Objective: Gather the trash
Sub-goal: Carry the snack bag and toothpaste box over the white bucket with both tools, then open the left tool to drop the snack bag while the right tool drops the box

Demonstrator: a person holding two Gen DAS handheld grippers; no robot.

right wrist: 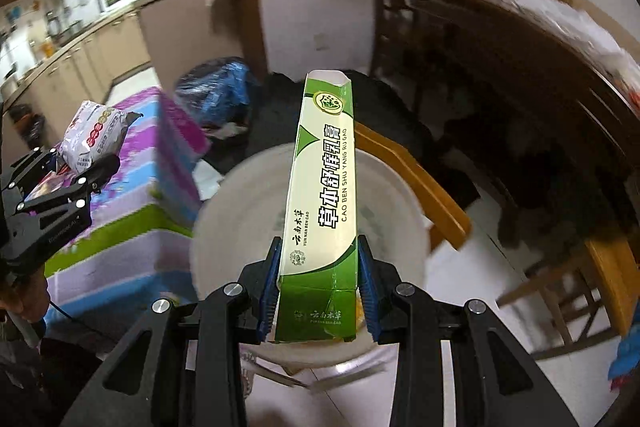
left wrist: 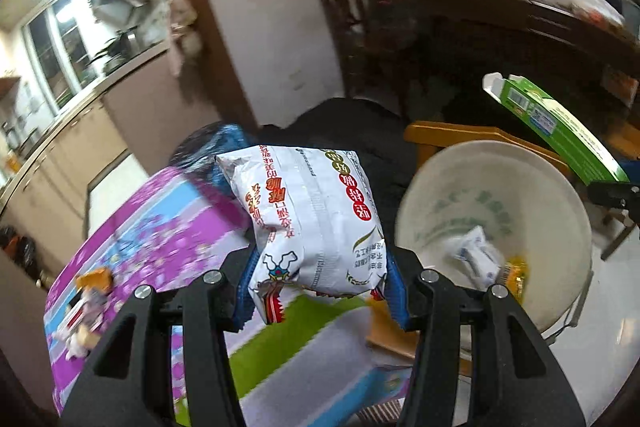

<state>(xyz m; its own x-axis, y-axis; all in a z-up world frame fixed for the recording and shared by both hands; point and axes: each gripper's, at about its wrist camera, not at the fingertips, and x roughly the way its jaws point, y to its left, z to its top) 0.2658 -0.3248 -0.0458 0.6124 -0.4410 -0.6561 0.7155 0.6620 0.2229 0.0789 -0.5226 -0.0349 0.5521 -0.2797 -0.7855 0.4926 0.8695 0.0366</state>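
Landmark: a round white plastic bucket (right wrist: pixel 224 235) with faded green print on its inner wall is seen standing on the pale tiled floor; every place below is given relative to it.
Left gripper: the black left gripper (left wrist: pixel 316 287) with blue pads is seen clamped on a white crinkled snack packet (left wrist: pixel 312 219) printed with red and green characters; the packet is pinched at its lower end and is held up beside the bucket, on the side of the covered table, not over the opening.
Right gripper: the black right gripper (right wrist: pixel 320 291) with blue pads is seen clamped on the lower end of a long green-and-cream cardboard carton (right wrist: pixel 320 195); the carton is held above the bucket's opening, its open far end pointed up and away.
Bucket contents: a small white crumpled wrapper (left wrist: pixel 476 255) and a yellow wrapper (left wrist: pixel 516 275) are seen lying inside, at the bottom.
Table: a table under a purple, blue and green patterned cloth (left wrist: pixel 160 247) is placed just beside the bucket; small scraps (left wrist: pixel 86 303) are left on the cloth, well apart from the bucket.
Chair: an orange wooden chair (right wrist: pixel 420 179) is seen just behind the bucket.
Bag: a dark blue plastic bag (right wrist: pixel 216 91) is seen beyond the bucket, near the table's far corner.
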